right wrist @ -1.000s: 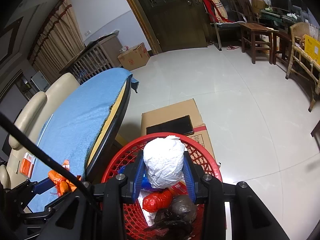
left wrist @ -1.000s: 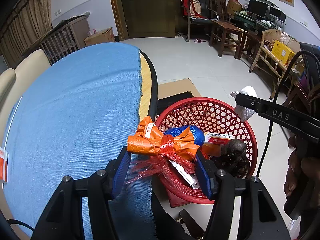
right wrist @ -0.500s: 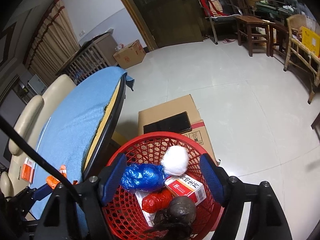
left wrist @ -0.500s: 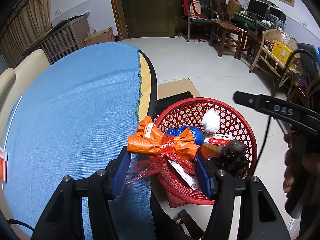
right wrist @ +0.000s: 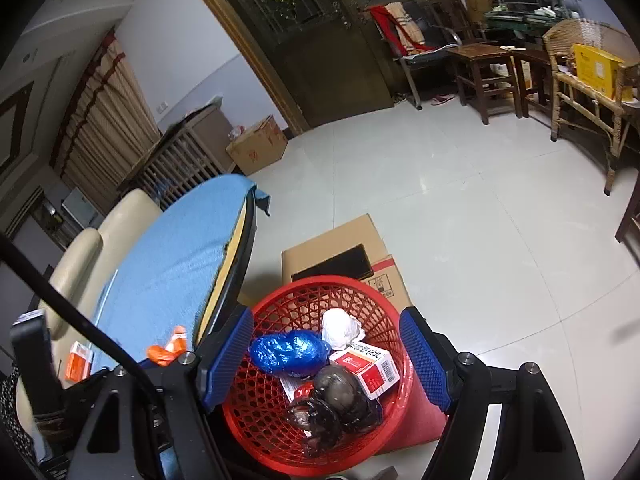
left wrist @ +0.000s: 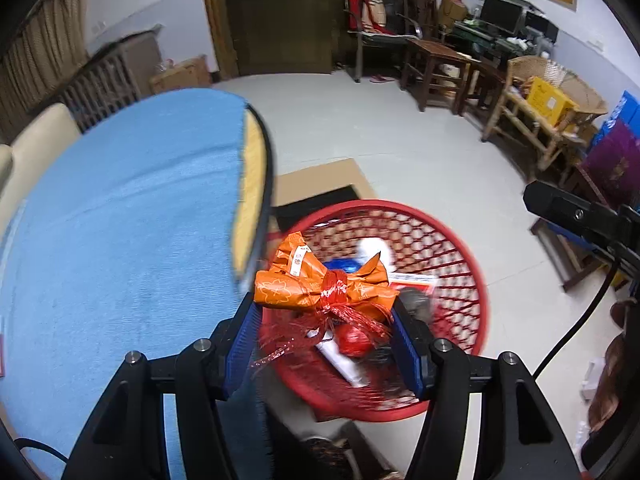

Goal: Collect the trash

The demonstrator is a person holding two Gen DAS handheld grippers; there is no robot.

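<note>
My left gripper [left wrist: 325,334] is shut on an orange wrapper with red mesh netting [left wrist: 320,286] and holds it over the near rim of the red mesh basket [left wrist: 460,240]. My right gripper [right wrist: 326,354] is open and empty above the same basket [right wrist: 280,312]. Inside the basket lie a white crumpled paper ball [right wrist: 340,328], a blue bag [right wrist: 286,352], a red and white box [right wrist: 370,364] and a dark bag [right wrist: 336,394]. The orange wrapper also shows at the left in the right wrist view [right wrist: 166,350].
A round table with a blue cloth [left wrist: 120,220] stands left of the basket. A cardboard box [right wrist: 340,248] sits on the floor behind the basket. A small orange box [right wrist: 78,362] lies on the cloth. Wooden chairs [left wrist: 436,64] line the far right wall.
My right gripper opened and the white paper ball dropped into the basket. My left gripper moved right, carrying the orange wrapper from the table edge over the basket.
</note>
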